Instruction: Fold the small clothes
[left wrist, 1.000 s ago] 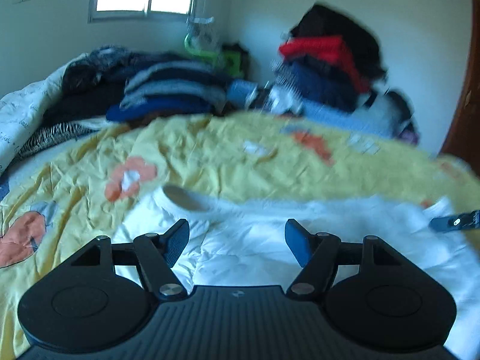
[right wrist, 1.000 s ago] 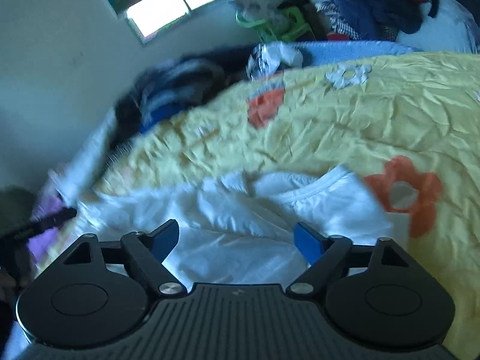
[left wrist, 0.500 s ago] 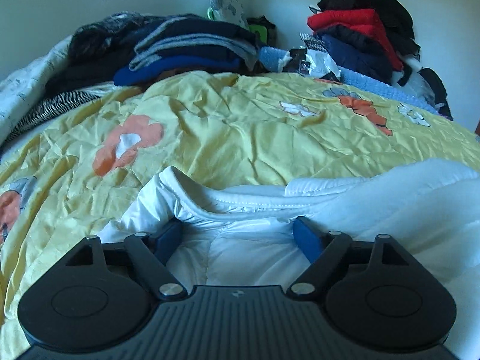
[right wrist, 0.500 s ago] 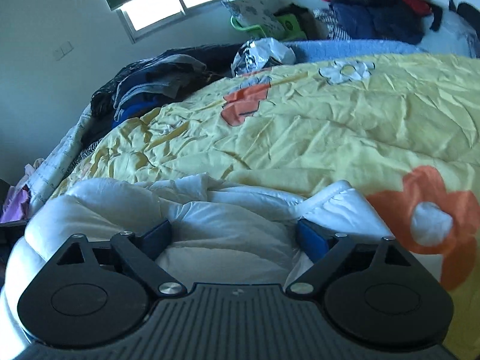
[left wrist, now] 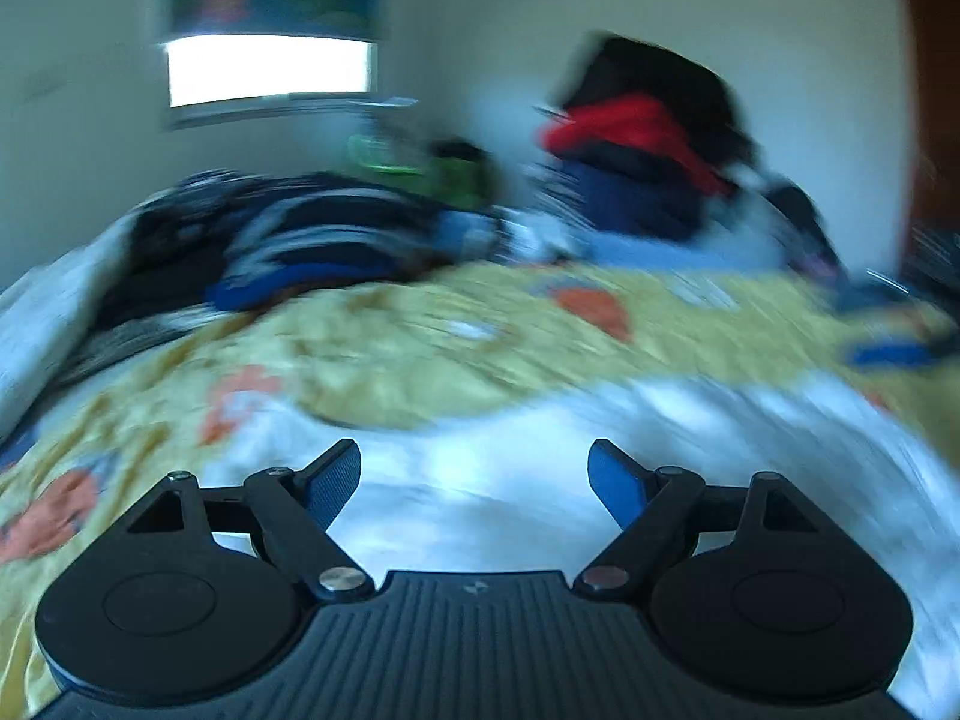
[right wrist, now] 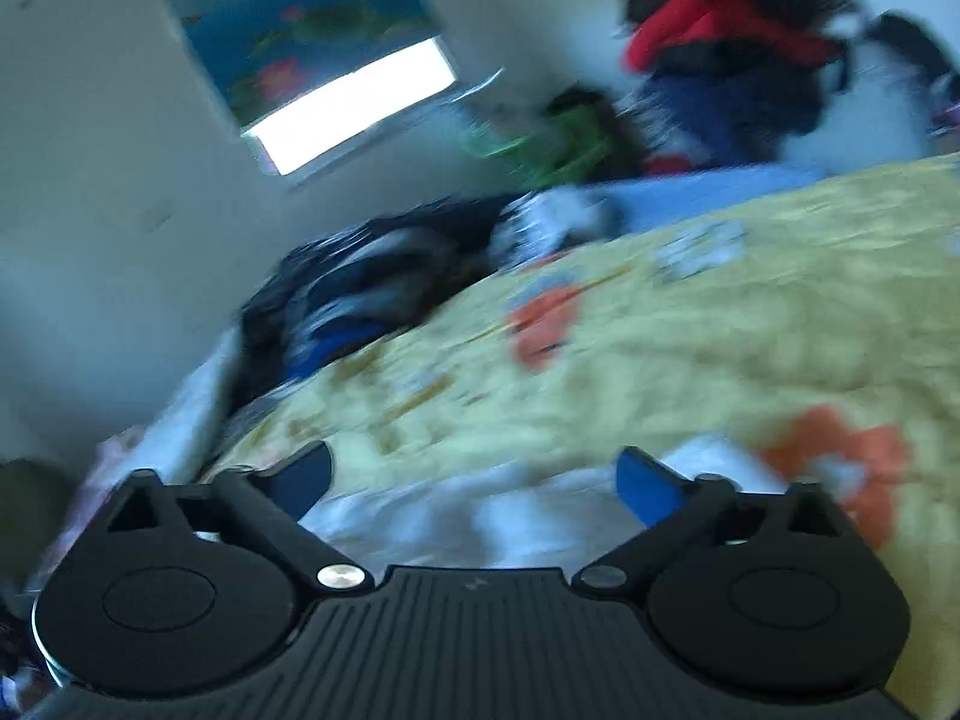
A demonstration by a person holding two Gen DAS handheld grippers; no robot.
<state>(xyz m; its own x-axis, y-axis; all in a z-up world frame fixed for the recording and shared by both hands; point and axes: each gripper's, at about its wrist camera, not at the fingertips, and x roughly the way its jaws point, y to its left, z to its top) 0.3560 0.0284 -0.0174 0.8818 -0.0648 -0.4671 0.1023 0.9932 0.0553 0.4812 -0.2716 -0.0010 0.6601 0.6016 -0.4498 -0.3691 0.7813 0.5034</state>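
Lying on the yellow flowered bedspread (left wrist: 420,354), the white garment (left wrist: 480,468) spreads at 6 o'clock beneath both tools. The left gripper (left wrist: 474,480) gapes empty above it; the right gripper (right wrist: 474,483) is spreading wider, pads clear of cloth. Piled clothes (left wrist: 648,162) sit at 1 o'clock.

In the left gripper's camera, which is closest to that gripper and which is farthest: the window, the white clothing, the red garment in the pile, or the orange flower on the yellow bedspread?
From the left gripper, nearest first:
1. White clothing, lying right under and ahead of the fingers.
2. Orange flower, mid-bed on the yellow bedspread, slightly right.
3. Red garment, in the pile past the bed's far end, right.
4. Window, on the back wall, upper left.
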